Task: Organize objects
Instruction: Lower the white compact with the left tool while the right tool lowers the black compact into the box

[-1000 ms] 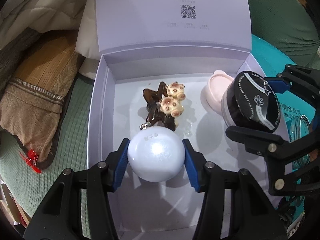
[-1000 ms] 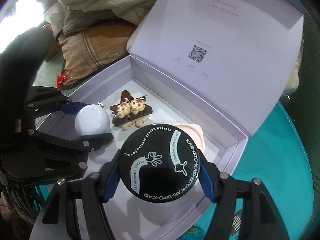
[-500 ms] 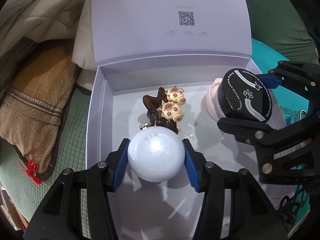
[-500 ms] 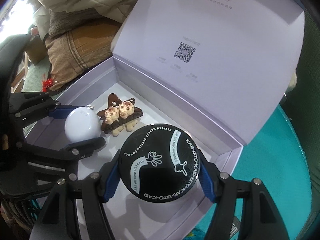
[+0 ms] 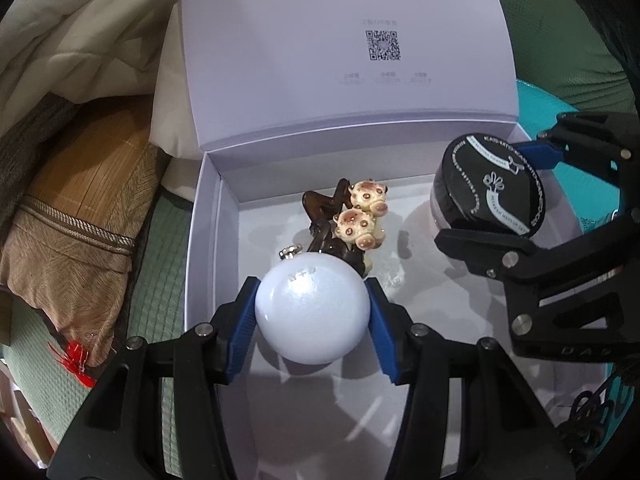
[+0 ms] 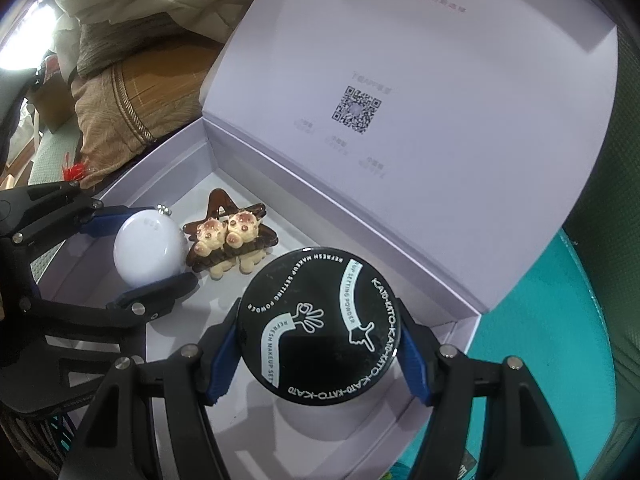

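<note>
Lavender cardboard gift box [image 5: 208, 240] sits lid-open on bedding; over its floor the right gripper [image 6: 320, 344] clamps a black round powder jar [image 6: 318, 324], the left gripper [image 5: 312, 308] a white pearly ball [image 5: 312, 308], beside a brown star-shaped hair clip [image 5: 352, 216].

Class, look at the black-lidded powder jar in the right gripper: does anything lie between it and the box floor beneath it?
Partly. A pink item lies under the powder jar's far edge in the box. Its near side shows bare floor.
</note>
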